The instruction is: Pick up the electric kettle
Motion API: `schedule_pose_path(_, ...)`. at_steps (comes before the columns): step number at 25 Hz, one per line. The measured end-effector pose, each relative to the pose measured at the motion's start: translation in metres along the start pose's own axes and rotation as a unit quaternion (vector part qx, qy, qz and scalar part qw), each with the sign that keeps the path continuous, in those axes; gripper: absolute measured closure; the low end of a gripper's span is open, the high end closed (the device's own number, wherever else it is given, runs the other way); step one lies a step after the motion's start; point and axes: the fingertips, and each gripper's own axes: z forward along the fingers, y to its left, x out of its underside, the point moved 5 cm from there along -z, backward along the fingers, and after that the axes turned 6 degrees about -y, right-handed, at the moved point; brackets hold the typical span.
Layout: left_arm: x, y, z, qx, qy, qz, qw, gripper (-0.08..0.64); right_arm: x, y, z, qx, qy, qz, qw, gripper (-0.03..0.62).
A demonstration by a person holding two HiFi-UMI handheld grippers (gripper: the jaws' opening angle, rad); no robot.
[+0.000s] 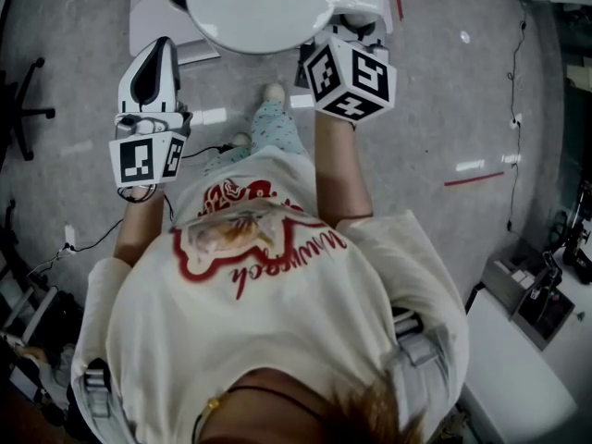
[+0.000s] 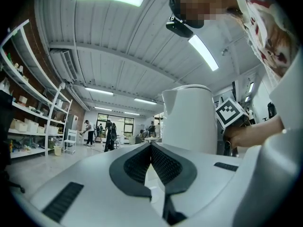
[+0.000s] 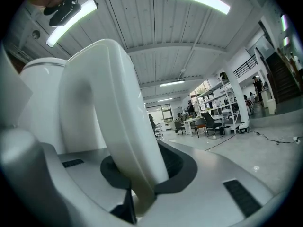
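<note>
Right hand-held gripper [image 3: 142, 171] clamps handle [image 3: 109, 103] of one white kettle [image 2: 189, 119]; left hand-held gripper [image 2: 151, 148] closed, empty.

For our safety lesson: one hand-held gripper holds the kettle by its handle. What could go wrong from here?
1. The right hand-held gripper grips the kettle only by its smooth handle, so it might slip or swing.
2. The left hand-held gripper is shut and empty, so nothing steadies the kettle.
</note>
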Motion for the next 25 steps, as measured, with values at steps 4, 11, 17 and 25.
schedule_pose_path(4,-0.013,-0.010,-0.011,-0.001,-0.009,-0.003,1.0000,0.561,-0.012,0.004,-0.019,-0.008,-0.005,-0.007,1.000,0.525)
schedule_pose_path(11,-0.015,-0.034,-0.021,-0.015,-0.005,-0.004,0.9999,0.561,-0.017,-0.002,-0.038,-0.030,-0.003,0.000,1.000,0.525)
schedule_pose_path(17,-0.016,-0.052,-0.025,-0.030,-0.005,-0.008,0.9995,0.561,-0.018,-0.008,-0.044,-0.054,0.005,-0.005,0.999,0.525)
schedule_pose_path(25,-0.019,-0.081,-0.015,-0.016,-0.005,0.003,0.9999,0.561,-0.019,-0.020,-0.050,-0.065,0.011,0.003,0.998,0.525)
